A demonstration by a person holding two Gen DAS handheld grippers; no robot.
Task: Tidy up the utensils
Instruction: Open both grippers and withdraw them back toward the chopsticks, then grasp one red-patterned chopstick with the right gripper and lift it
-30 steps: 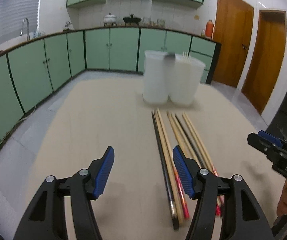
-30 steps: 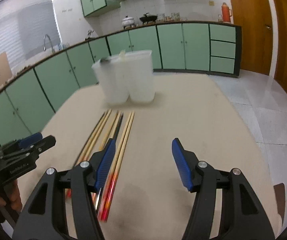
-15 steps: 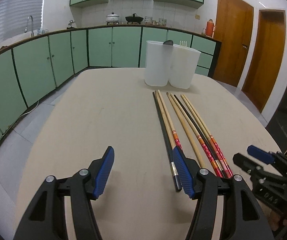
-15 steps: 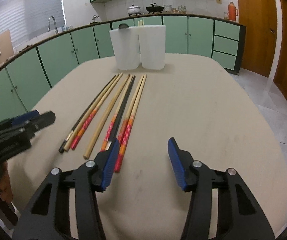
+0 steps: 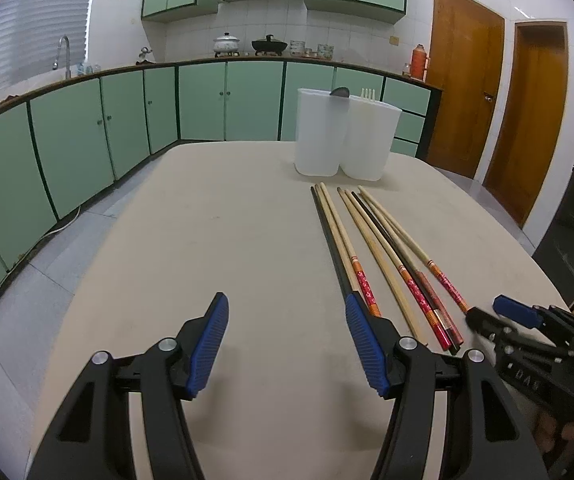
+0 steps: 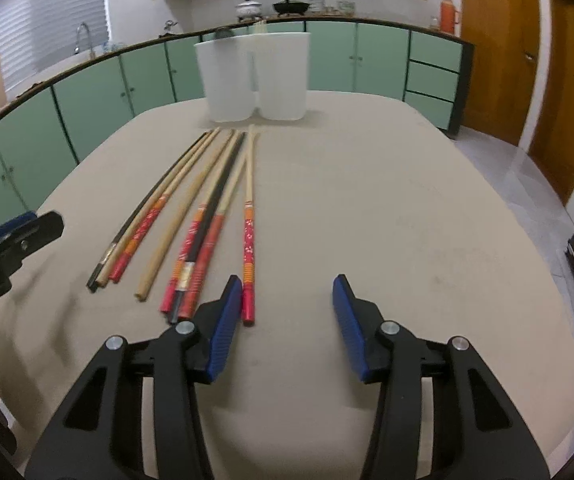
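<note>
Several long chopsticks (image 5: pixel 383 252) lie side by side on the beige table (image 5: pixel 215 248), tips toward two white translucent holders (image 5: pixel 345 136) at the far end. A dark spoon head and a pale fork poke out of the holders. My left gripper (image 5: pixel 287 340) is open and empty, left of the chopstick ends. My right gripper (image 6: pixel 287 316) is open and empty, just right of the chopsticks (image 6: pixel 207 216) in its own view; the holders (image 6: pixel 255 76) stand beyond. Each gripper shows at the edge of the other's view.
Green cabinets (image 5: pixel 87 136) and a counter with a sink run along the left and back. Two wooden doors (image 5: pixel 503 108) stand at the right, a dark appliance at the far right. Tiled floor surrounds the table.
Both grippers have pulled back toward the near end of the table, away from the holders. The chopsticks and holders have not moved. Both grippers stay open.
</note>
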